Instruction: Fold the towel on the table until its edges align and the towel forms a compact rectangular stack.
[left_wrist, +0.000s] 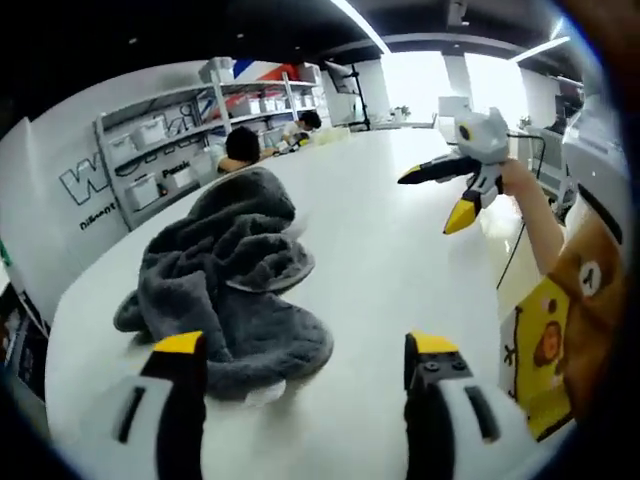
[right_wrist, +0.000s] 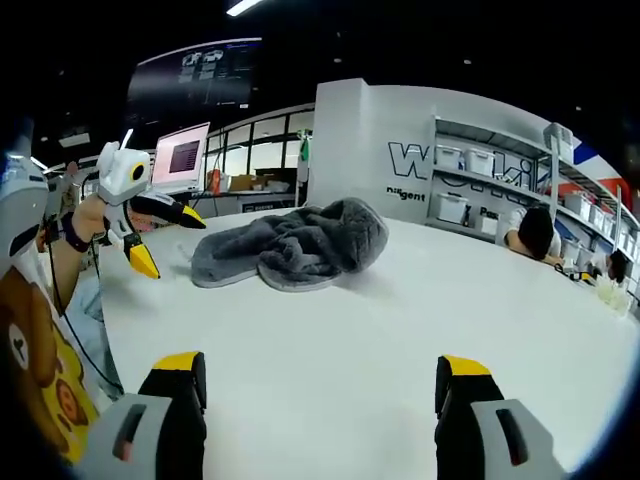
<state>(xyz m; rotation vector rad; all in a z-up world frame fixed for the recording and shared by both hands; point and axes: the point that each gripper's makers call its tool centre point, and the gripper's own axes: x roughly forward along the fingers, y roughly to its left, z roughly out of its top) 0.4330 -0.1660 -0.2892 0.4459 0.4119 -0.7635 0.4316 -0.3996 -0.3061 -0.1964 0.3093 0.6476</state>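
A grey towel (left_wrist: 230, 290) lies crumpled in a heap on the white table (left_wrist: 400, 260). In the left gripper view my left gripper (left_wrist: 307, 350) is open just short of the towel's near edge, touching nothing. My right gripper (left_wrist: 424, 206) hangs above the table at the right, held in a hand, its jaws apart. In the right gripper view the towel (right_wrist: 295, 245) sits further off across the table (right_wrist: 400, 320). There my right gripper (right_wrist: 320, 365) is open over bare tabletop, and the left gripper (right_wrist: 178, 249) is open at the left beside the towel.
A person (left_wrist: 240, 145) sits at the table's far end, head down (right_wrist: 535, 232). Shelves with white bins (left_wrist: 170, 150) line the wall (right_wrist: 470, 190). A lit monitor (right_wrist: 183, 157) stands behind. The holder's bear-print shirt (left_wrist: 560, 330) is at the table edge.
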